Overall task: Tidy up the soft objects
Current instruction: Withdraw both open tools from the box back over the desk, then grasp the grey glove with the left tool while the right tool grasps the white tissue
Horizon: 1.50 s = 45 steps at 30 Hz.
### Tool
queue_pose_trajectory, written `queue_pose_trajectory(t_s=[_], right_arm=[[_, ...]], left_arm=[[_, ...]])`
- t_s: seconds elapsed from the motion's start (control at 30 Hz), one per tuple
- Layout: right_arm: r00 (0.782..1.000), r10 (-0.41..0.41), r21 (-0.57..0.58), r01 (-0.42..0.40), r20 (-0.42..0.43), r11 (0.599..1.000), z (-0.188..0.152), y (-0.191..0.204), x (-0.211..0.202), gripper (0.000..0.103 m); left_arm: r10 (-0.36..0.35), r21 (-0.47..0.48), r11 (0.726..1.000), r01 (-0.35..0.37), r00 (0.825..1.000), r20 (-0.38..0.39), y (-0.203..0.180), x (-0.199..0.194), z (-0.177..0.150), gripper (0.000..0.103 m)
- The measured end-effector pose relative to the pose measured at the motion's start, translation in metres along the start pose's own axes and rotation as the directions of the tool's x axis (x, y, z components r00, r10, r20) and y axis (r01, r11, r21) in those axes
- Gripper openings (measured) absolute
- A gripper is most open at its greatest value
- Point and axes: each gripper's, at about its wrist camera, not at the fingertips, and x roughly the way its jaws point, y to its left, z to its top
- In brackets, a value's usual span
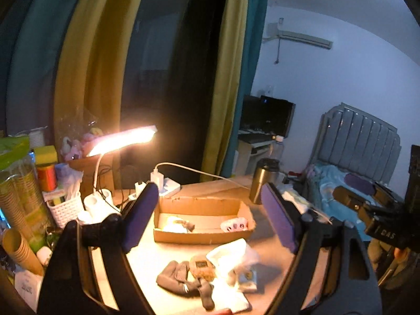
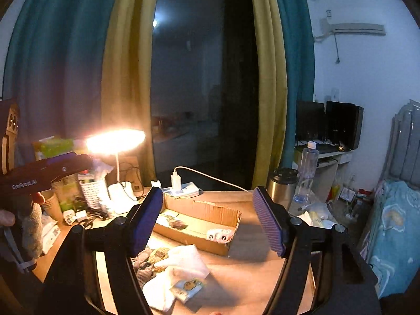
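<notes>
A pile of soft items lies on the table: grey socks (image 1: 181, 278), a brown plush piece (image 1: 202, 266) and white socks (image 1: 231, 257); the white socks show in the right wrist view (image 2: 183, 265) too. A shallow cardboard box (image 1: 202, 233) behind the pile holds a white sock with dark spots (image 1: 235, 224) and another item (image 1: 178, 224); the box shows in the right wrist view (image 2: 199, 241). My left gripper (image 1: 210, 218) is open, above the pile. My right gripper (image 2: 207, 223) is open over the box's near edge, empty.
A lit desk lamp (image 1: 123, 139) stands at the back left beside a white basket (image 1: 65, 208), paper cups (image 1: 21, 210) and a power strip (image 1: 168, 185). A steel mug (image 1: 262, 181) stands right of the box. A water bottle (image 2: 305, 170) and bed (image 2: 393, 236) lie right.
</notes>
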Motion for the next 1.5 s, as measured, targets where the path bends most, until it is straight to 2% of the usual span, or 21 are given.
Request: queue_pose_trajectory(t_s=[0.13, 0.33, 0.6, 0.7, 0.77, 0.8, 0.9, 1.17, 1.5], right_arm=[[1.000, 0.001, 0.013, -0.001, 0.007, 1.000, -0.009, 0.004, -0.020, 0.076], [1.000, -0.015, 0.040, 0.015, 0.002, 0.999, -0.024, 0.006, -0.037, 0.076], [0.998, -0.020, 0.033, 0.022, -0.060, 0.999, -0.059, 0.008, -0.026, 0.076], [0.995, -0.017, 0.023, 0.019, -0.100, 1.000, -0.073, 0.009, -0.009, 0.077], [0.992, -0.022, 0.018, 0.024, -0.125, 1.000, -0.082, 0.008, 0.004, 0.086], [0.990, -0.018, 0.021, 0.021, -0.140, 1.000, -0.086, 0.007, 0.011, 0.087], [0.982, -0.007, 0.039, 0.015, -0.191, 0.999, -0.098, 0.005, 0.032, 0.087], [0.956, 0.010, 0.019, -0.004, -0.295, 1.000, -0.118, 0.009, 0.075, 0.087], [0.925, 0.036, 0.036, -0.024, -0.379, 0.999, -0.132, 0.007, 0.124, 0.087]], left_arm=[[-0.006, 0.011, 1.000, 0.006, 1.000, 0.020, -0.005, -0.029, -0.010, 0.083], [-0.017, -0.004, 1.000, 0.017, 1.000, -0.004, -0.011, -0.046, -0.027, 0.084], [-0.015, -0.002, 1.000, 0.015, 0.998, -0.054, -0.015, -0.039, -0.058, 0.085], [0.005, -0.001, 1.000, -0.005, 0.995, -0.099, -0.013, -0.026, -0.077, 0.085], [0.020, 0.000, 1.000, -0.020, 0.990, -0.140, -0.011, -0.014, -0.090, 0.085], [0.025, -0.001, 1.000, -0.025, 0.987, -0.158, -0.009, -0.009, -0.096, 0.085], [0.042, -0.007, 0.999, -0.044, 0.975, -0.216, -0.004, 0.010, -0.114, 0.085], [0.055, -0.041, 0.997, -0.070, 0.951, -0.303, 0.014, 0.051, -0.141, 0.085], [0.036, -0.065, 0.995, -0.069, 0.905, -0.423, 0.027, 0.093, -0.166, 0.085]])
